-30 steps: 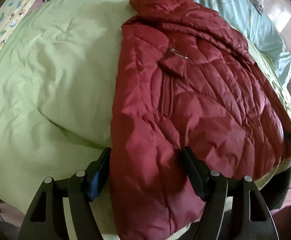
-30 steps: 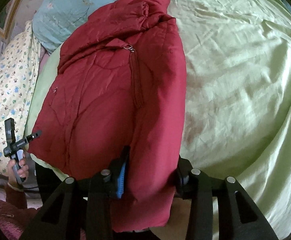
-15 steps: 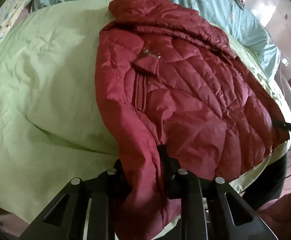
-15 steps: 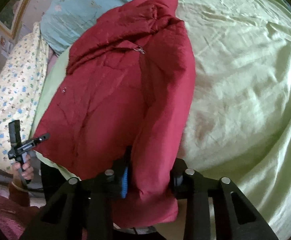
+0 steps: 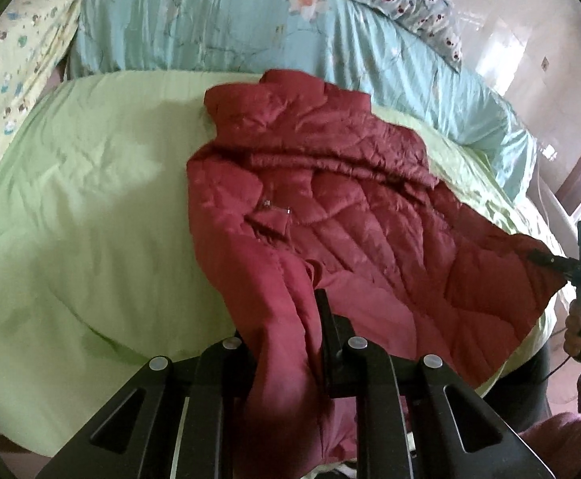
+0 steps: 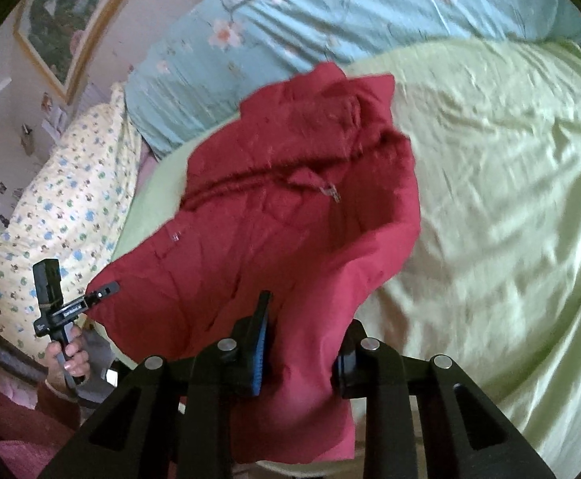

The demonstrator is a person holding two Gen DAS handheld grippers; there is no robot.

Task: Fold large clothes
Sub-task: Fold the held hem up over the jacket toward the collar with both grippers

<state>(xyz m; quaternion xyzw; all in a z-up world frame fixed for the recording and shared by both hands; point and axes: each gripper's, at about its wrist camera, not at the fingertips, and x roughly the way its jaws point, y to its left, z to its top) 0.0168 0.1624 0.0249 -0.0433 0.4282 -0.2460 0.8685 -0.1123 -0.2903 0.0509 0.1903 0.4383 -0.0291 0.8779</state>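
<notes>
My left gripper (image 5: 286, 343) is squeezed tight on a bunched edge of the red jacket (image 5: 330, 215). Its two black fingers (image 5: 324, 319) press the cloth from both sides, and the cloth hangs down between them. My right gripper (image 6: 302, 343) is pinched on another edge of the same jacket. One of its pads is blue (image 6: 260, 363), and a thick fold of red cloth fills the gap between the fingers.

I count two grippers and one jacket. I also see one green sheet (image 5: 83, 219), one light blue flower blanket (image 5: 210, 20), and one yellow pillow with little pictures (image 6: 51, 215).

The jacket is puffy, with stitched lines across it. It lies spread out on the green sheet just ahead of my grippers, and the near edge is lifted up where I hold it. A small shiny zipper pull (image 6: 333, 191) sits in the middle of it. The far end is bunched up close to the blue blanket.
</notes>
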